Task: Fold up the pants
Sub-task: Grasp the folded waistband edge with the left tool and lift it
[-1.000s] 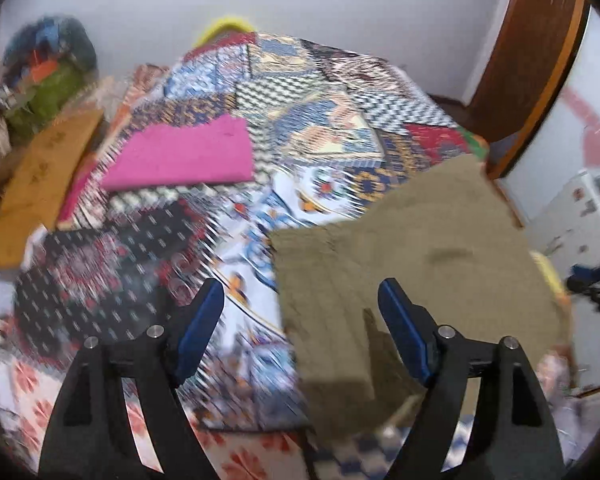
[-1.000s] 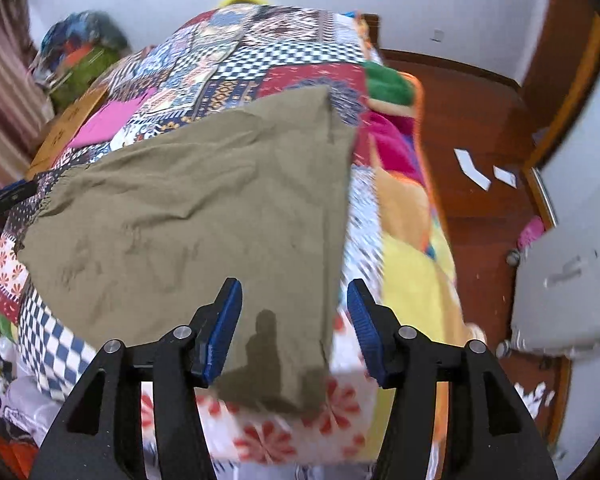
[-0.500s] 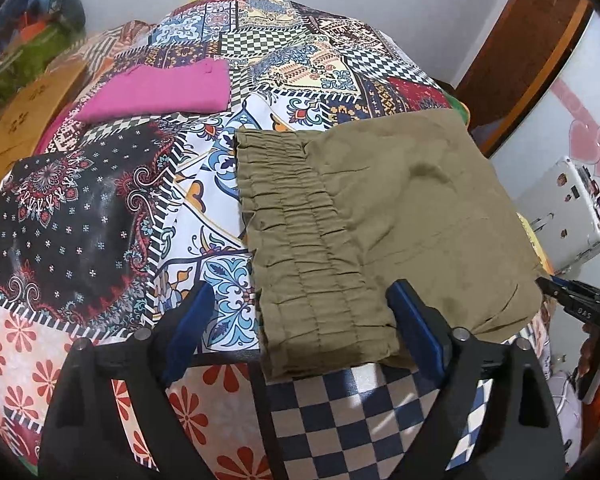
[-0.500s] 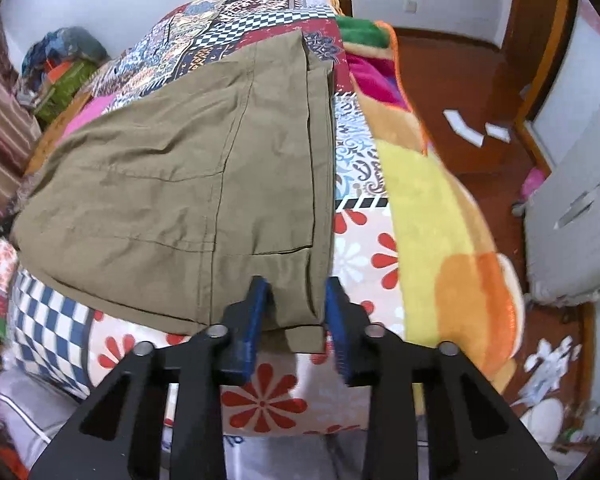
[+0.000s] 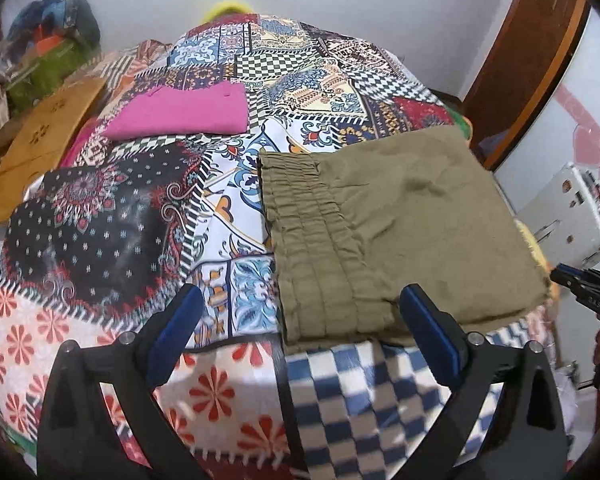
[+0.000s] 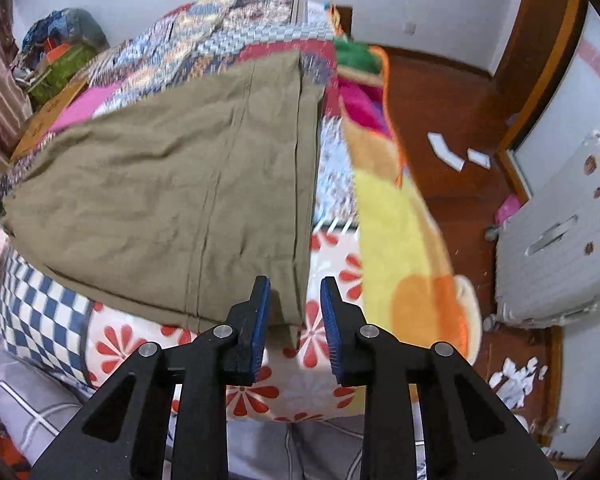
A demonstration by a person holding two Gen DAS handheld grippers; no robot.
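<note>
My left gripper (image 5: 300, 320) is spread wide, jaws have just been opening, nothing pinched; it hangs over the near edge of the bed, its right finger in front of the waistband corner, pad off the cloth. My right gripper (image 6: 294, 316) is narrow but released: jaws closed down, then eased back slightly, and the near right corner of the olive pants (image 5: 400, 232) sits in the gap, pads not pressing.

The pants lie folded flat on the patchwork bedspread (image 5: 100, 240), elastic waistband to the left, near hem right at the bed's front edge, right side close to the bed's right edge, where a yellow-orange blanket (image 6: 400, 216) drapes down.

Left of the pants: open bedspread, plenty of room. Further back on the left, a folded pink garment (image 5: 184, 114), well apart from the pants. A brown board (image 5: 40, 148) runs along the left bed edge.

Right of the bed: bare wooden floor (image 6: 452, 112), then a white suitcase (image 6: 560, 232).
</note>
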